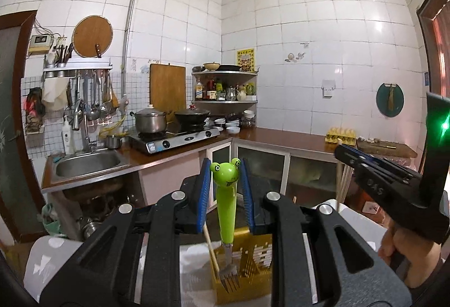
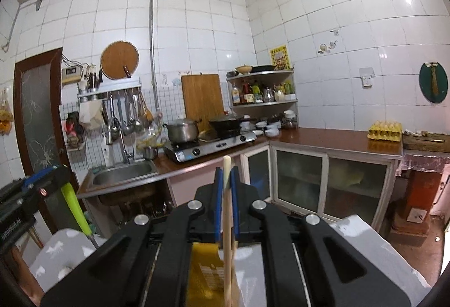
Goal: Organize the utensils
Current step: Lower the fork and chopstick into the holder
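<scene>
Two grippers: both are holding utensils above a yellow caddy.
Left gripper: its fingers are clamping the green frog handle of a fork, which is hanging tines-down over the caddy, its tines level with the caddy's front wall.
Right gripper: its fingers are pressing together on pale chopsticks, whose tips are pointing up past the fingers while the long ends are running down toward the caddy.
Caddy: slotted yellow plastic, standing on a white cloth; one more wooden stick is leaning in it beside the fork.
Progress: judging from these views, the task is sitting mid-way; the fork and chopsticks are being carried in the air, neither yet resting in a compartment. Which compartment each belongs to cannot be told.
Left to do: probably lowering both into the caddy and letting go; other loose utensils are not showing.
Surface: the cloth-covered support is filling the bottom of both views; its edges are hidden by the grippers.
Room: white-tiled kitchen, with a brown desk running along two walls, carrying a sink, a stove with pots and an egg tray.
</scene>
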`<action>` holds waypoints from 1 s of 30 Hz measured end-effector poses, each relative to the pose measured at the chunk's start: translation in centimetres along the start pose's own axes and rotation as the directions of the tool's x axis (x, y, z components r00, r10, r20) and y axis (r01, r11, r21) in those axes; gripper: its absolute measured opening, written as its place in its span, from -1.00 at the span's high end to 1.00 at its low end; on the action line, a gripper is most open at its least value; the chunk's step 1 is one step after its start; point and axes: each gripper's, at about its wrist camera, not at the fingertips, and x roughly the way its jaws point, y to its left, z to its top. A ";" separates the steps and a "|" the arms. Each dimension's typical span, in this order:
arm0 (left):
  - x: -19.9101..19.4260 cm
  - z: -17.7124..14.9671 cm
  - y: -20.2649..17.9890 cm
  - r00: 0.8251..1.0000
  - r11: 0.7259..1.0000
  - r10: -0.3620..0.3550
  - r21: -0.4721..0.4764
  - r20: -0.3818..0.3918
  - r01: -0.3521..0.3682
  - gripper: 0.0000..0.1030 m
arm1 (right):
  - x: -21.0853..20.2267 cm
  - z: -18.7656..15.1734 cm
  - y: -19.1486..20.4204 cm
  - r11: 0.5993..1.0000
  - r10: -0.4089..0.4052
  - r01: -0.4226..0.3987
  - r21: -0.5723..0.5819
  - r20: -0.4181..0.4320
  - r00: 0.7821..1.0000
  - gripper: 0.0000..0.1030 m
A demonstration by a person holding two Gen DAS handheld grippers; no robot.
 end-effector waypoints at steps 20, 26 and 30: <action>11.0 -10.0 2.0 0.988 0.999 -0.028 -0.029 -0.150 0.024 0.61 | 9.6 -8.7 -1.6 1.000 0.022 -0.023 -0.016 -0.032 0.999 0.88; 11.7 -11.9 3.0 0.978 0.998 -0.023 -0.058 -0.209 0.011 0.61 | 10.1 -11.4 -2.3 0.999 -0.013 0.008 -0.041 -0.114 0.993 0.81; 10.3 -11.9 3.4 0.972 0.998 -0.022 -0.065 -0.232 0.007 0.61 | 9.8 -12.1 -2.5 0.997 -0.040 0.028 -0.074 -0.171 0.984 0.77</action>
